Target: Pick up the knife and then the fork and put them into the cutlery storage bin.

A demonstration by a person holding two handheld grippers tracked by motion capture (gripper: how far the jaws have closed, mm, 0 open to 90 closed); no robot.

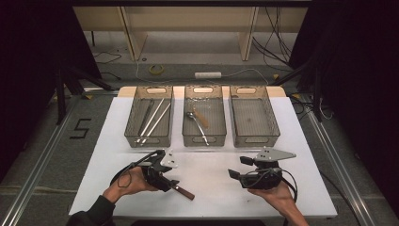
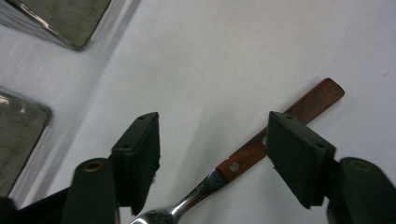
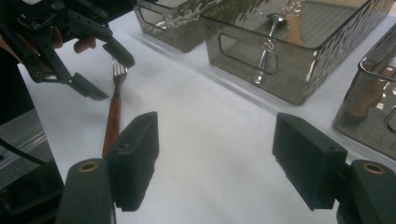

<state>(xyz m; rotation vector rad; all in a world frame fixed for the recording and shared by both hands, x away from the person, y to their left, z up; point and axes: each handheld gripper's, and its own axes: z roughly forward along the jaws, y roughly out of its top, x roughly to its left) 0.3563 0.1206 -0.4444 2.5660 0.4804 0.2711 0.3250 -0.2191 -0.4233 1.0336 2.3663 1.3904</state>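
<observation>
Left tool (image 2: 212,158) wide astride one fork (image 2: 243,156); right tool (image 3: 215,161) wide, empty; three bins (image 1: 251,140).

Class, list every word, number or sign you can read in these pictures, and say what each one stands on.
"5": black digit marked on the grey floor, left of the table, in the high view.
No readable text on the bins, fork or grippers.

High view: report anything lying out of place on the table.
One fork with a wooden handle lies loose on the white table, between the open fingers of the left gripper; the other cutlery sits in the bins. Nothing looks spilled or damaged.
</observation>
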